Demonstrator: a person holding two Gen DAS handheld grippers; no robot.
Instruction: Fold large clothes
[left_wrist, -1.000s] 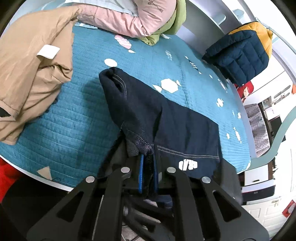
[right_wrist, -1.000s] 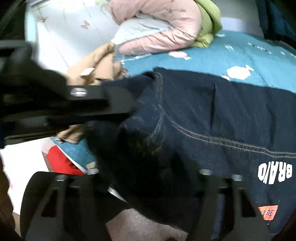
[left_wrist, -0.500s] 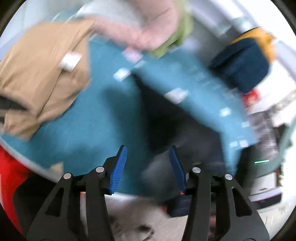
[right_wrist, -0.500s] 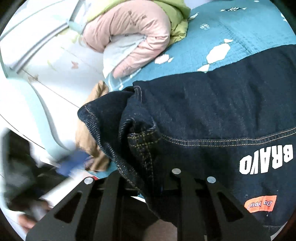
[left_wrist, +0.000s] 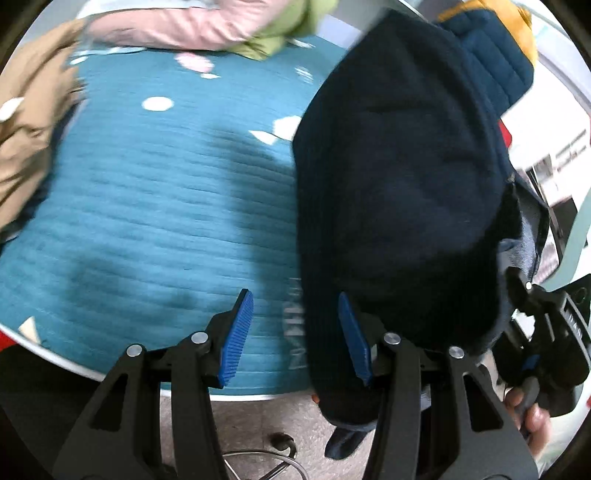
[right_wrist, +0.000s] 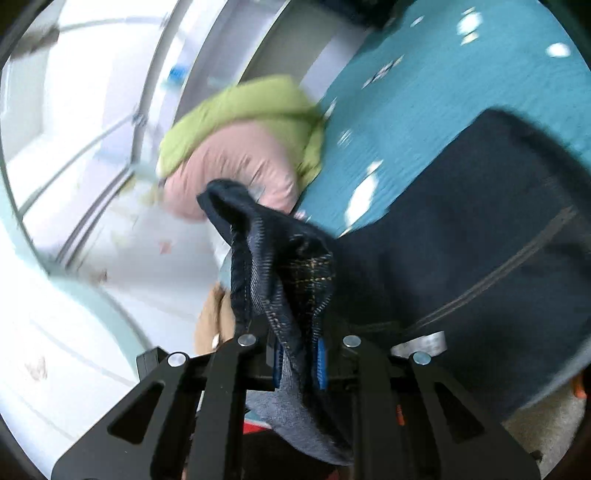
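Observation:
A dark navy denim garment hangs lifted at the right of the left wrist view, over the teal quilted bed cover. My left gripper is open and empty beside the garment's left edge, its blue pads apart. My right gripper is shut on a bunched hem of the denim garment, held up off the bed. The rest of the garment drapes down to the right. The right gripper also shows at the lower right of the left wrist view.
A pink and green puffer jacket lies at the bed's far side, also in the right wrist view. A tan coat lies at the left. A navy and yellow jacket lies behind the denim. The bed's front edge is near, floor below.
My left gripper let go of the denim and opened. My right gripper closed on the hem and lifted the garment up and to the right, off the bed cover.

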